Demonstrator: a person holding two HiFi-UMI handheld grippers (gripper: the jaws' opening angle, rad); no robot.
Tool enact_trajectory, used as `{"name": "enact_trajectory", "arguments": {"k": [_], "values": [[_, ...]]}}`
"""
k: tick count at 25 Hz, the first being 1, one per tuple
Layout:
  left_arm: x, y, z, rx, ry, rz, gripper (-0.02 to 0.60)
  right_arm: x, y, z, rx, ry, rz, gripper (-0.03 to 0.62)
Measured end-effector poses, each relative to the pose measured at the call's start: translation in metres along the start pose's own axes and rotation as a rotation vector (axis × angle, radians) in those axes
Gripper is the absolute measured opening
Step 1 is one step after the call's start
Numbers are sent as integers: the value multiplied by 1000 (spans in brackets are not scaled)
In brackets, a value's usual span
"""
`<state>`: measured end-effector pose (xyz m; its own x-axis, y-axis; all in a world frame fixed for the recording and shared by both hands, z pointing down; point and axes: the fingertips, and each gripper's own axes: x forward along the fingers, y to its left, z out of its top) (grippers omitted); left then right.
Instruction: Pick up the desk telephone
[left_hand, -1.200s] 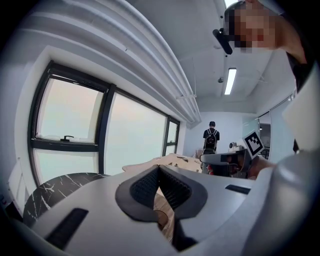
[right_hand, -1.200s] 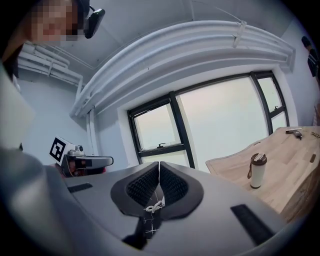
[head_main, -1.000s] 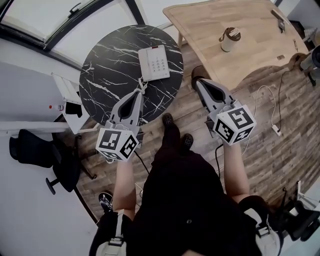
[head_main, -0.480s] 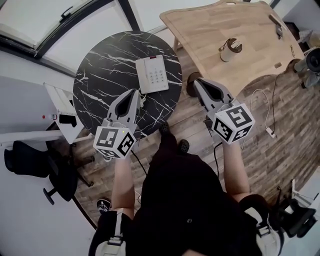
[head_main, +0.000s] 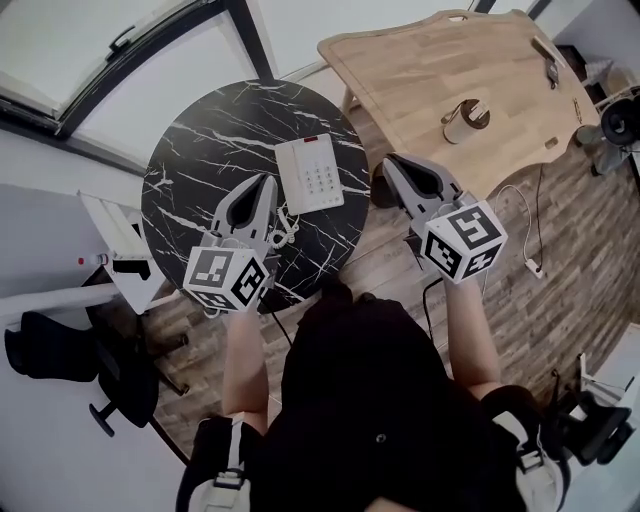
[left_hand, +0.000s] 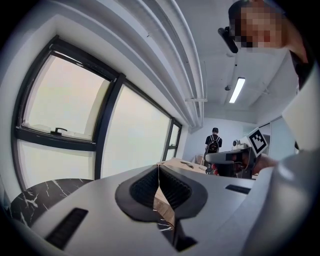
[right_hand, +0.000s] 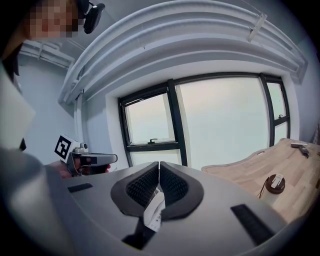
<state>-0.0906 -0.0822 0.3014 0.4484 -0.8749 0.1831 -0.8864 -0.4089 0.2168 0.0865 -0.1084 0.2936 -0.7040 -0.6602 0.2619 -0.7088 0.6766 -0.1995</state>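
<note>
Left gripper view shows the left tool (left_hand: 159, 167) with its ribbed pads pressed together at the tips and nothing pinched between them. The right gripper view shows the right tool (right_hand: 159, 164) closed and empty in the same way. From the head view, both tools are held out nearly level in front of the person. The left tool (head_main: 266, 184) has its tip over the near part of the round marble surface (head_main: 195, 150), and the right tool (head_main: 392, 161) is just off that surface's right edge, over the floor. The desk telephone (head_main: 311, 175) lies flat, keypad up, on the right half of the marble surface, ahead of the tools and between their lines. That carriage looks like an approach from both sides, with no contact yet. Both tools will have to spread before either can take hold. A coiled cord (head_main: 284, 218) trails off the telephone's near left corner beside the left tool, so it could catch there. Beyond, a wooden surface (head_main: 420, 60) carries a cup (head_main: 463, 120), well apart from the work.
</note>
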Motion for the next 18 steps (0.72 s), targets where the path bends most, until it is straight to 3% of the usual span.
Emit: {"name": "enact_trajectory", "arguments": {"k": [10, 18], "values": [[18, 40, -27, -54, 67, -34, 17, 37, 3, -16, 11, 65, -36, 32], [30, 58, -65, -106, 146, -31, 17, 62, -5, -53, 47, 157, -36, 32]]}}
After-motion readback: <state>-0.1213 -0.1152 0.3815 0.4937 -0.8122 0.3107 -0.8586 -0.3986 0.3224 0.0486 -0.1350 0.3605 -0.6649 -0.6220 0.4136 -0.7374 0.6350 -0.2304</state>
